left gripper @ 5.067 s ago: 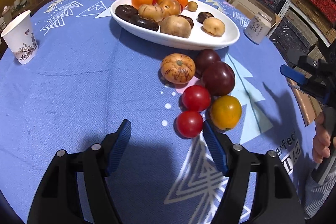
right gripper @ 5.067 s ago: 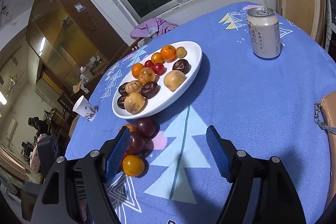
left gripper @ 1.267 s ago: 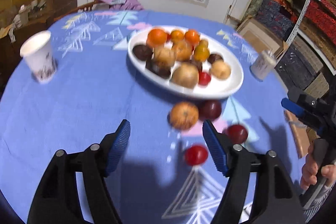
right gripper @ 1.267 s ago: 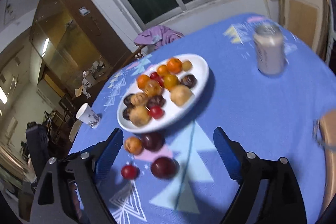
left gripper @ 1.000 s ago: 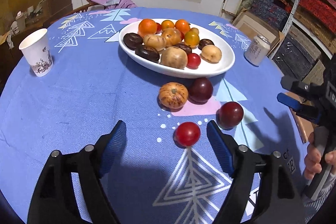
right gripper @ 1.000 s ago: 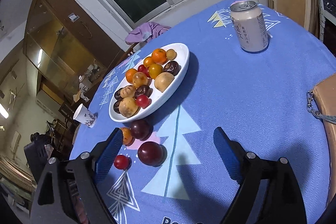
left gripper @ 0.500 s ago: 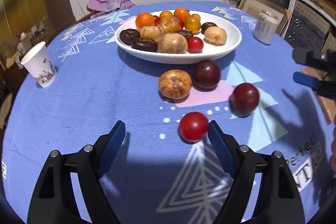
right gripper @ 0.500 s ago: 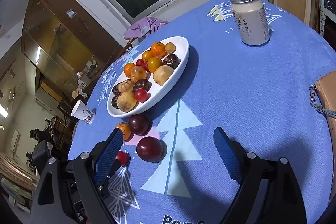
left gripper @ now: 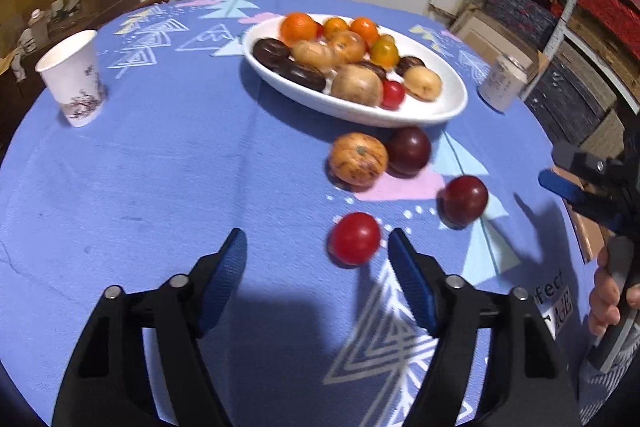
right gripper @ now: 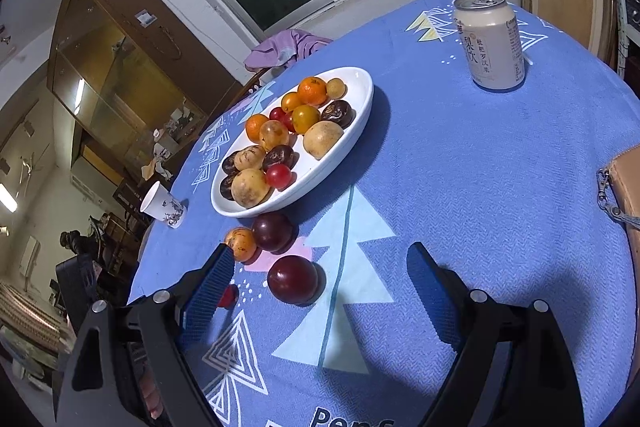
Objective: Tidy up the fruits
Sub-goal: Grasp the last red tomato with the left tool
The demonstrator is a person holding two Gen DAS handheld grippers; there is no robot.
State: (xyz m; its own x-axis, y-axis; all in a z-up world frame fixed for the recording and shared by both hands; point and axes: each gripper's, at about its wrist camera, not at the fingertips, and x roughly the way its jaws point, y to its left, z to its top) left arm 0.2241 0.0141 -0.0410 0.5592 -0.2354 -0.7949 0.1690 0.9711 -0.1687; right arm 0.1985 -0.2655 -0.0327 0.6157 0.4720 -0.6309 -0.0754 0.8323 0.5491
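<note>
most fruit is already gathered on the white plate point(left gripper: 454, 109); four pieces remain on the desk point(left gripper: 160, 167) (the near red tomato point(left gripper: 354, 238) apparently next). the left hand-held gripper point(left gripper: 316, 247) is closing with nothing gripped; the right hand-held gripper point(right gripper: 320, 263) is held wide, empty.

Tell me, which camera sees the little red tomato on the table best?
The left wrist view. There the red tomato sits whole on the blue tablecloth, just ahead of the closing left gripper. The right wrist view shows only a sliver, since the right gripper finger hides most of it.
</note>
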